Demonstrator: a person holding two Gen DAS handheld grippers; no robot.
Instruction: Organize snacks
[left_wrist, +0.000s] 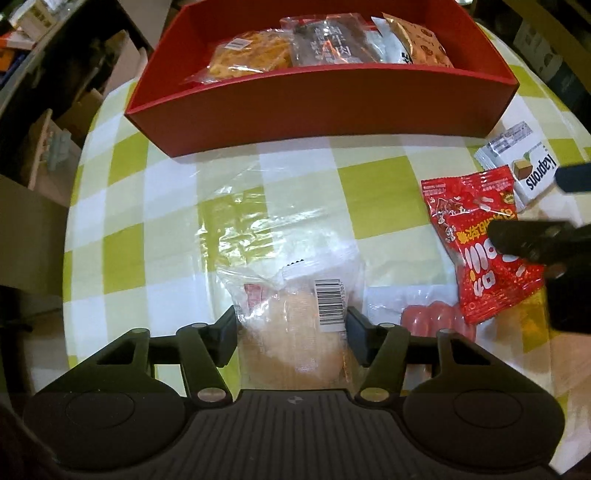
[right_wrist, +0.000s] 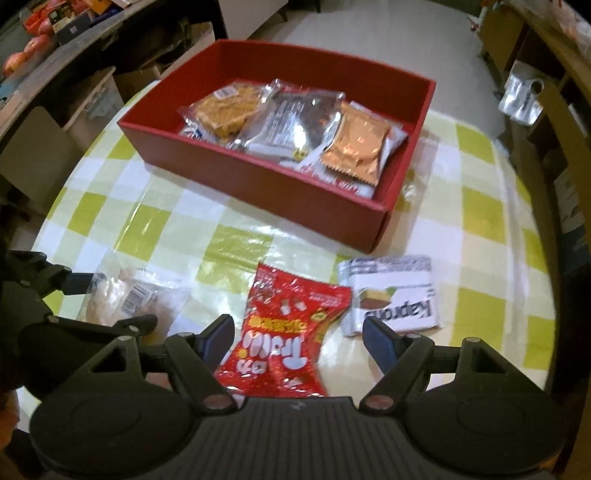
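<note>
Two claws straddle packets — left claw closes on the clear bag, right claw gapes around the red packet — bound for the red box.

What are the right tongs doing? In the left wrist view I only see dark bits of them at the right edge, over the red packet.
Observer: The right tongs are open, with one finger on each side of the red packet, which lies flat.
Operator: Does the white Kaprons packet touch the red one?
Observer: The white packet lies just right of it. Their edges look to meet near the red packet's far corner.
Operator: Does the box's front wall hide anything from me?
Observer: Yes. In the red box, a white wrapper with red print lies under the copper foil packet, against the near wall.
</note>
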